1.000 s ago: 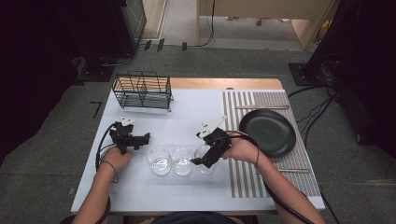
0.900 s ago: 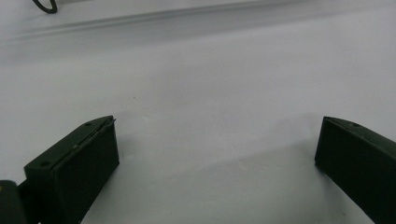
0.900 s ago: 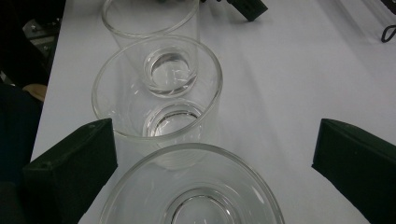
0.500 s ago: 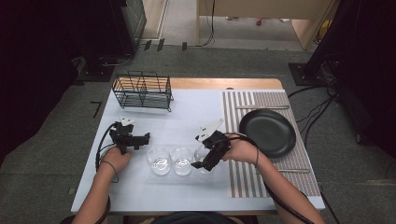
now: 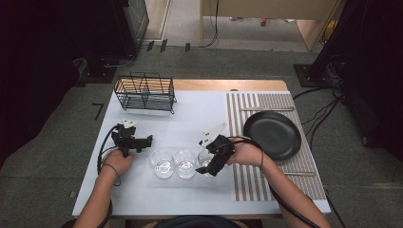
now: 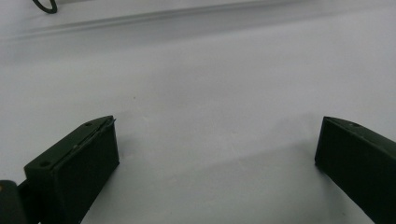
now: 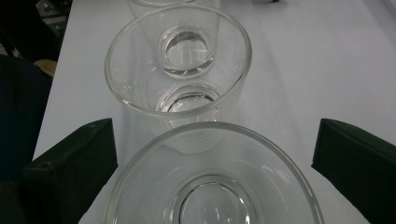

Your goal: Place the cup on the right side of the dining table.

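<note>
Clear glass is what the three cups are made of, and they stand in one row near the front of the white worktop (image 5: 199, 118): the left glass (image 5: 161, 163), the middle glass (image 5: 185, 163) and the right glass (image 7: 212, 179). The right gripper (image 5: 212, 164) has its jaws wide open on both sides of the right glass, not touching it. The left gripper (image 5: 142, 141) sits just left of the row with open jaws over bare worktop, and one black plate (image 5: 272, 135) and one wire rack (image 5: 145, 91) sit far off with lots of free room between.
</note>
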`<state>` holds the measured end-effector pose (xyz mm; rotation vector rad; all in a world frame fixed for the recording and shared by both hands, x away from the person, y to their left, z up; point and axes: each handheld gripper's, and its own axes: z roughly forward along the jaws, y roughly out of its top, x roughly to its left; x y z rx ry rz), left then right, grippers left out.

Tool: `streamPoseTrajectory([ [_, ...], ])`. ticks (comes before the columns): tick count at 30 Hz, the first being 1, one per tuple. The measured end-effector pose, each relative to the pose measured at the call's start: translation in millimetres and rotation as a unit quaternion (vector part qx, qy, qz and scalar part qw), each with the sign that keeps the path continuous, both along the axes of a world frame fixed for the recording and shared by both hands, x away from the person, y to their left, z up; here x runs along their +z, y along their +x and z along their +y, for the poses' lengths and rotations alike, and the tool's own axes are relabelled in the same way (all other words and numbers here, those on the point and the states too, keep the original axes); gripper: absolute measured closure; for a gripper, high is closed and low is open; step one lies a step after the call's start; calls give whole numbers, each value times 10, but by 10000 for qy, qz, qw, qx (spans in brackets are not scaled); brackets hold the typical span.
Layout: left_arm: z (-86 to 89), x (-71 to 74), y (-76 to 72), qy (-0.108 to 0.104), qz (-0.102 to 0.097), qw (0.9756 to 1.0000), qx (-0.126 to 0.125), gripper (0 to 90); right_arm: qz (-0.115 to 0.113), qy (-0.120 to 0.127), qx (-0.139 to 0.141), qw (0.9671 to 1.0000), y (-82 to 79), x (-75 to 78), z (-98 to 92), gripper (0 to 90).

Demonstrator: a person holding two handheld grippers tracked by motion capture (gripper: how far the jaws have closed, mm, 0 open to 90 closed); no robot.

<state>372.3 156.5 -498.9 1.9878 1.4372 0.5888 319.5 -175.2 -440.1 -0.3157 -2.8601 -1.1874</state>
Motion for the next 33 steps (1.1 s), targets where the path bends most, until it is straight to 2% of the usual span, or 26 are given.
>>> streamPoseTrajectory([
  [18, 0, 0, 0, -1, -1, 10000, 0, 0, 13, -155, 124, 9998, -17, -53, 5, 5],
  [20, 0, 0, 0, -1, -3, 10000, 0, 0, 7, -192, 91, 9998, -18, -57, 3, 57],
  [23, 0, 0, 0, -1, -1, 10000, 0, 0, -1, -192, 56, 9998, -12, -57, 4, 71],
  [33, 0, 0, 0, -1, -3, 10000, 1, 0, 55, -256, 264, 9993, -37, -78, 2, 74],
])
